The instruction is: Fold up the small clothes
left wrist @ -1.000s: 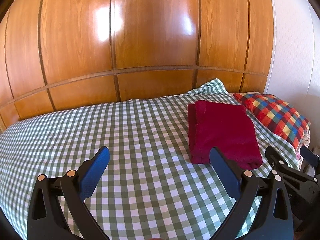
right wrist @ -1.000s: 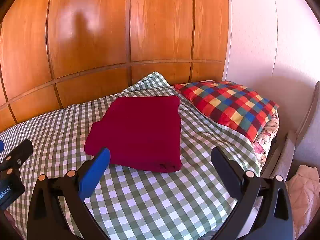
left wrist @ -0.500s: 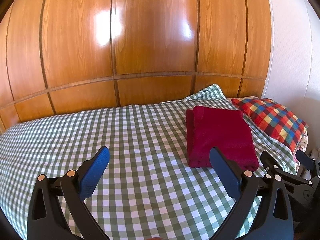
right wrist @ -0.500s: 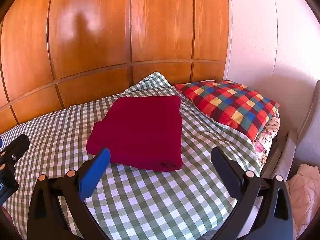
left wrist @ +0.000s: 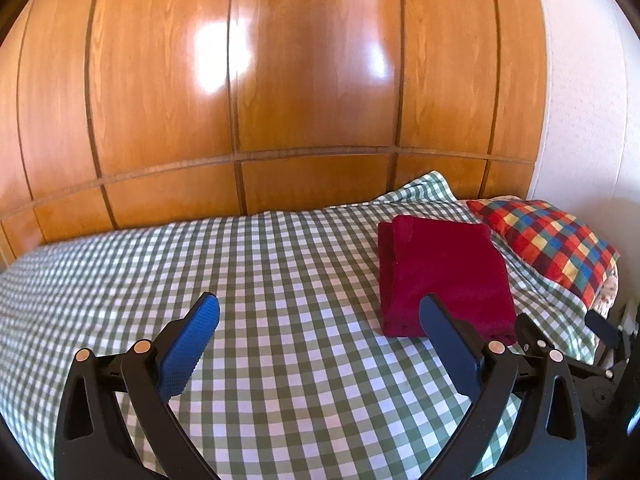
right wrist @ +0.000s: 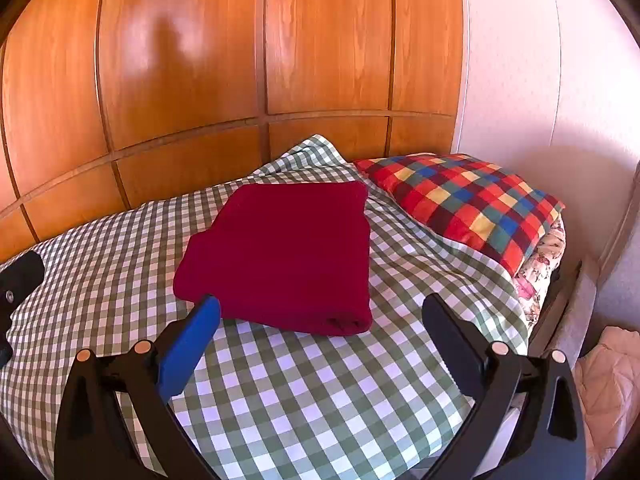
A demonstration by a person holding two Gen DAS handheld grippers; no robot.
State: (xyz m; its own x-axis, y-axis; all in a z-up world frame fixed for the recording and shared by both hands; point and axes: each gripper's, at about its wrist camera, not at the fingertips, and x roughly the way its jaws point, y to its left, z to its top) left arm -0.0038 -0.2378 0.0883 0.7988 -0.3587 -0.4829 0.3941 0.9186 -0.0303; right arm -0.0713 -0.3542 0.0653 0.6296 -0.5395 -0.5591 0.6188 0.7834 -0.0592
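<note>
We hold the left gripper [left wrist: 320, 316] and right gripper [right wrist: 322, 314] with jaws apart, clamping nothing. The folded red garment [right wrist: 288, 256] lies near the bed's [left wrist: 200, 264] pillow-end corner, directly ahead of the right gripper, its long axis running toward the wooden panelling [right wrist: 240, 60].

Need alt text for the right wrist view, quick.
A folded dark red garment lies on a green checked bedsheet, just beyond the open, empty right gripper. A multicolored checked pillow sits to its right, wooden panels behind.
</note>
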